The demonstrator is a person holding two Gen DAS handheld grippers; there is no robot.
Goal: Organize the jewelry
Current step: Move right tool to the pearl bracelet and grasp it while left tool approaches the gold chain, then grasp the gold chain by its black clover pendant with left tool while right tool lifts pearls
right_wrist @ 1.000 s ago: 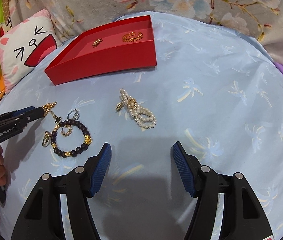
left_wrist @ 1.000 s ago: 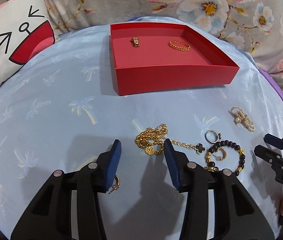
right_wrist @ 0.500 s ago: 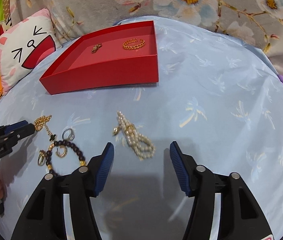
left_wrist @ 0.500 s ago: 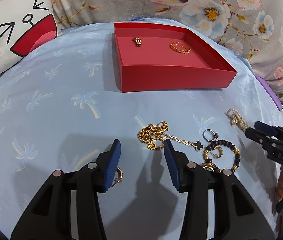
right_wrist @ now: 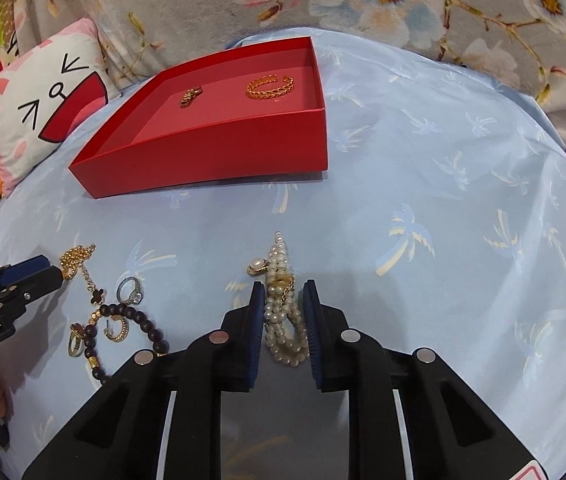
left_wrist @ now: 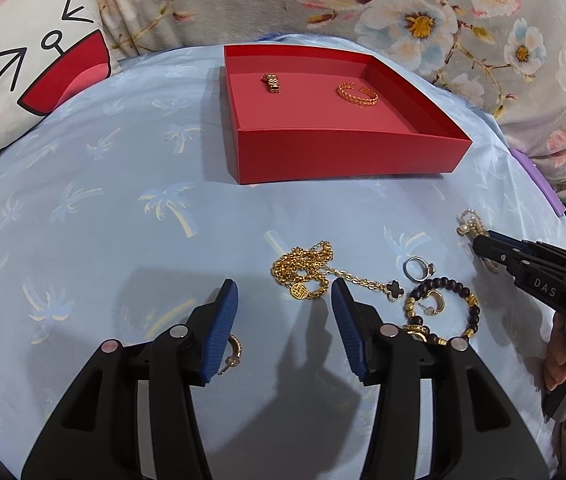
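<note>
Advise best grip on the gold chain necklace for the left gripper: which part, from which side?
Take the bunched coil of the gold chain necklace, not the thin strand trailing right to the black clover charm. The coil is the thickest clump, so the pads likely get the most to bite on. Come from above, tilted forward: it lies flat on the blue cloth just ahead of the open left gripper.

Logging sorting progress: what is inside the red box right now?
Inside the red box: a small gold link piece and a gold braided open bangle, lying apart. The near wall hides the nearest strip of floor.
</note>
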